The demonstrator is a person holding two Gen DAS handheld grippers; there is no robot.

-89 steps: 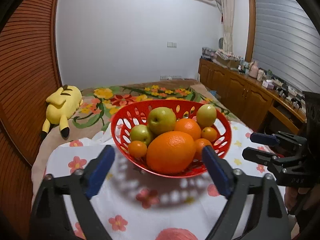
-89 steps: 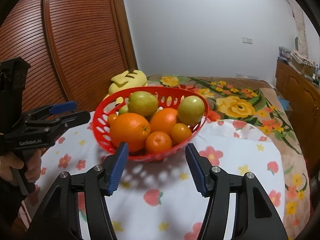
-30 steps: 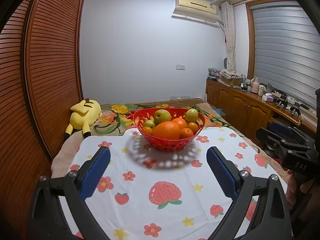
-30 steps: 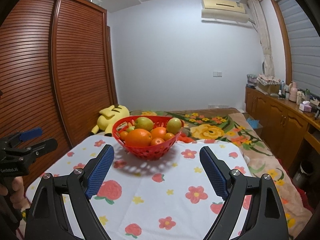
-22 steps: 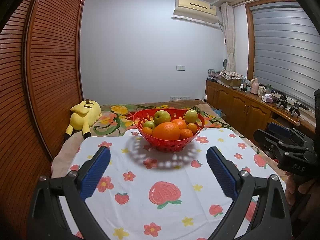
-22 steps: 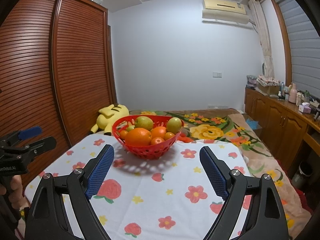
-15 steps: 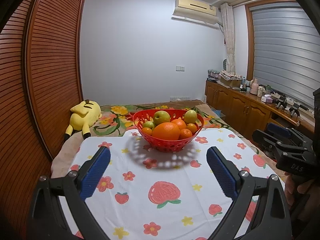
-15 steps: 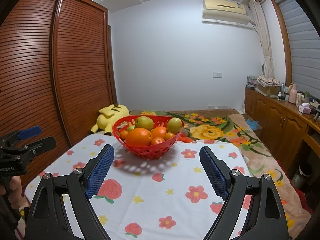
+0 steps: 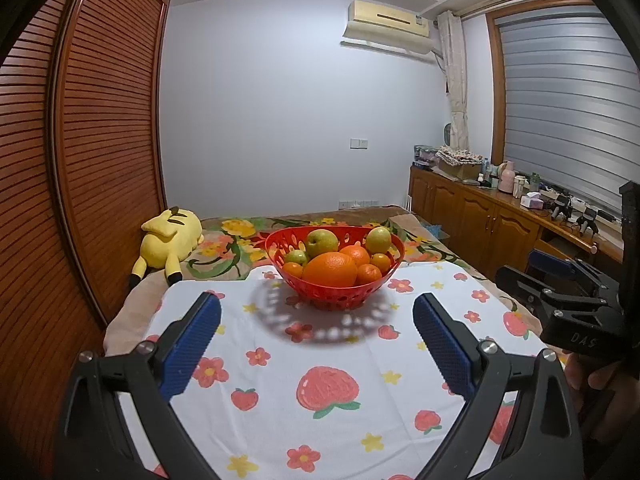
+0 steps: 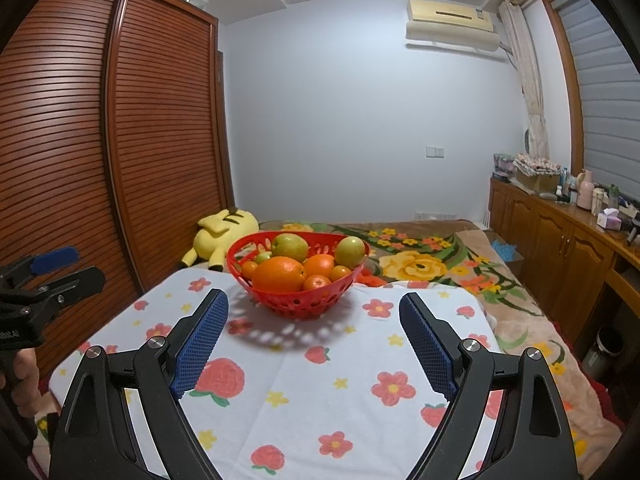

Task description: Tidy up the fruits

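Tablecloth lies bare between basket and both wide-apart claws.

A home bedroom: floral bedspread, louvred wooden wardrobe, wall air conditioner, plush toy.

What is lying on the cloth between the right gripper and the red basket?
Nothing: between right gripper and red basket, the right wrist view shows only bare floral cloth.

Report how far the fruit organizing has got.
Done: all visible fruit, including the big orange and green apples, sits in the red basket. In hand: nothing; the left tool and right tool are open and empty. Left: no loose fruit shows on the tablecloth.
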